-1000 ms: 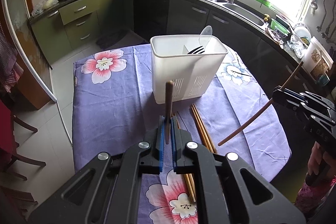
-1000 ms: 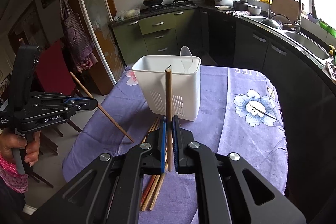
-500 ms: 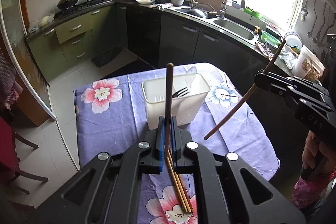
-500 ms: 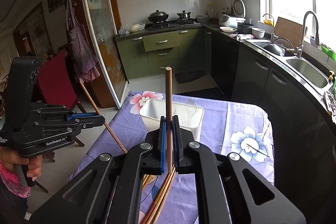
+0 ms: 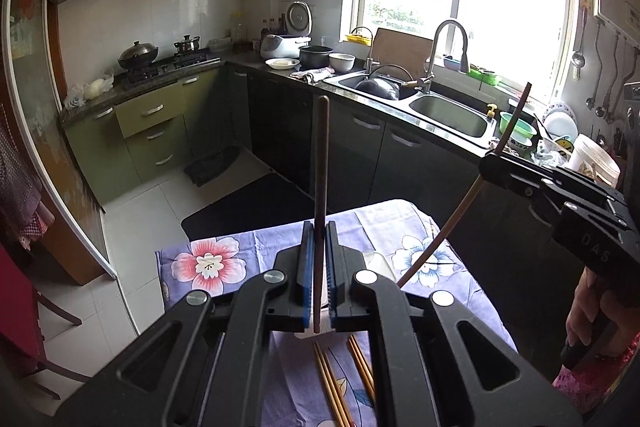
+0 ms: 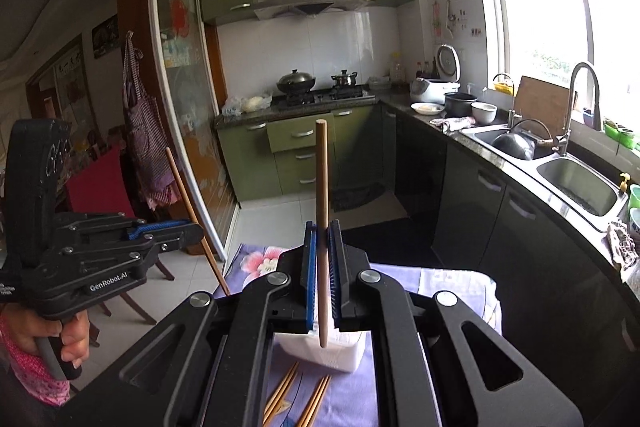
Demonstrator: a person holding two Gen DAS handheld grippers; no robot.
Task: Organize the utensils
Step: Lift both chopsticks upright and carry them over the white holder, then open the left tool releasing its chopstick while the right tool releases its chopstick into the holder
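My left gripper [image 5: 319, 233] is shut on a brown chopstick [image 5: 321, 163] that stands upright between its blue pads. My right gripper [image 6: 321, 231] is shut on a lighter wooden chopstick [image 6: 321, 179], also upright. Each gripper shows in the other's view: the right one [image 5: 490, 163] with its slanted chopstick [image 5: 460, 211], the left one [image 6: 192, 229] with its chopstick [image 6: 188, 203]. The white utensil holder [image 6: 340, 351] sits low behind my right fingers, mostly hidden. Several loose chopsticks [image 5: 332, 383] lie on the purple flowered tablecloth [image 5: 208, 263], also seen in the right wrist view [image 6: 280, 393].
Both grippers are raised high above the table. Dark counter cabinets with a double sink [image 5: 448, 111] run along the right. A stove with pots [image 6: 304, 87] stands at the back. A red chair [image 6: 100, 187] is on the left.
Both grippers have risen and tilted up with their chopsticks. The white holder has dropped from mid-view to behind the fingers, and more of the kitchen walls and window shows.
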